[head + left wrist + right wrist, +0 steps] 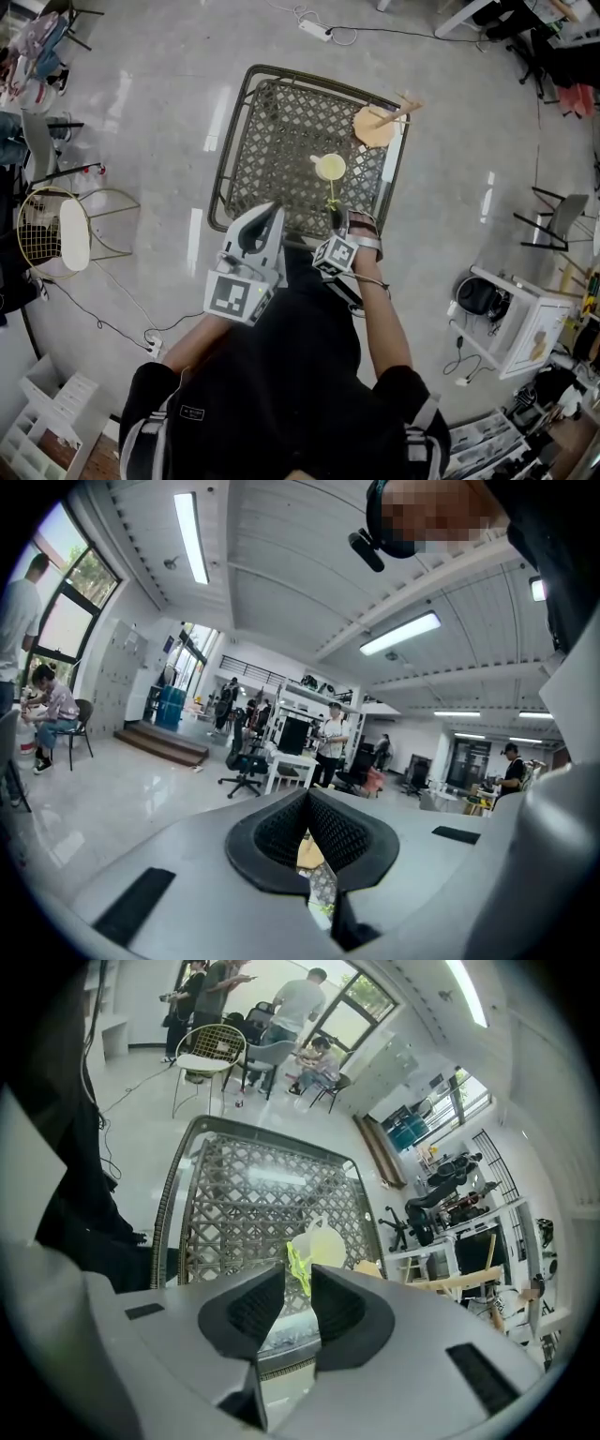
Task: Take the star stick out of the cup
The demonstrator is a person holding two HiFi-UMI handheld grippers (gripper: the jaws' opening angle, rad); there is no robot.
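Note:
A pale yellow cup point(330, 167) point(326, 1245) stands on the lattice table point(272, 122) near its front right part. A thin yellow-green star stick point(332, 197) point(299, 1268) runs from the cup's near rim back to my right gripper point(337, 218) point(298, 1290), which is shut on it. Whether the stick's far end is still inside the cup I cannot tell. My left gripper point(271, 212) point(309, 841) hovers at the table's front edge, left of the cup. It points up toward the ceiling, its pads closed together with nothing between them.
A round wooden piece with a stick point(377, 125) lies at the table's far right corner. A white and gold wire chair point(61, 230) stands on the floor to the left. A small white table point(517, 323) is to the right. People sit and stand farther off.

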